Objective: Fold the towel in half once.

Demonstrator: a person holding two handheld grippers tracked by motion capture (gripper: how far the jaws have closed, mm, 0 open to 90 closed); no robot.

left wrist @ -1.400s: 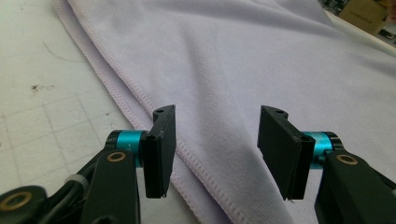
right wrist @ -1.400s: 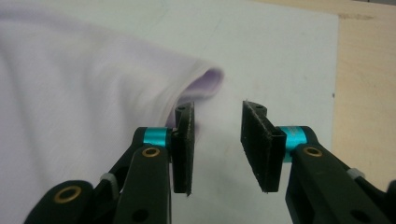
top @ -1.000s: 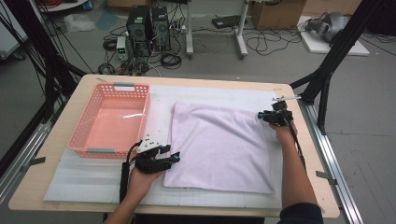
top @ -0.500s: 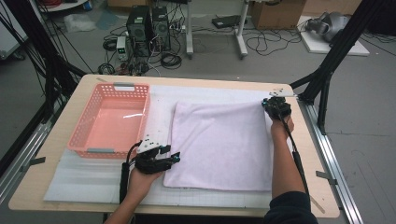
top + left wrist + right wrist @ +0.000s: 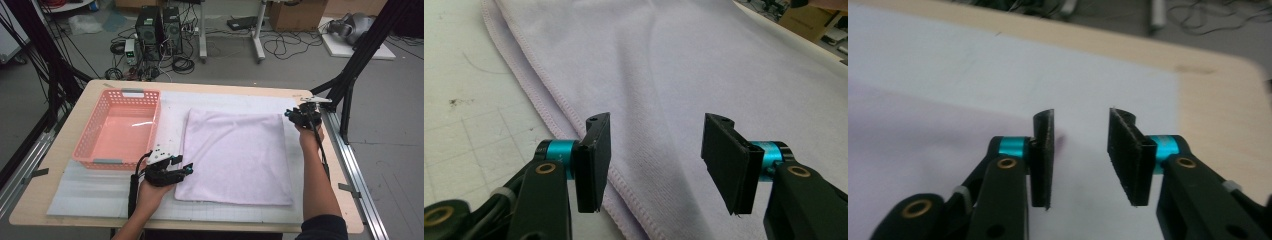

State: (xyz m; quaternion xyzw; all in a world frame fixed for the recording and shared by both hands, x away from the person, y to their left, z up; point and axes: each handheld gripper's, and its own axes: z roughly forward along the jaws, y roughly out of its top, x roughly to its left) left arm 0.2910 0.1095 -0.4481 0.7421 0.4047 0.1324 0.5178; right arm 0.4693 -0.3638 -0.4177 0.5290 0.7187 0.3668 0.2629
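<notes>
While the left hand-held gripper (image 5: 186, 169) gapes empty over the towel's (image 5: 237, 152) near-left hem, the right hand-held gripper (image 5: 292, 115), just opening, holds nothing at its far-right corner.

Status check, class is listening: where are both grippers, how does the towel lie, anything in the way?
Left gripper open over towel near edge. Right gripper just opened, nothing between jaws, at far corner. Towel flat on mat. Basket clear.

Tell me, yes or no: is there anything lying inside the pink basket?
No. In the high view the pink basket shows only its bare bottom, with the towel spread on the mat beside it.
</notes>
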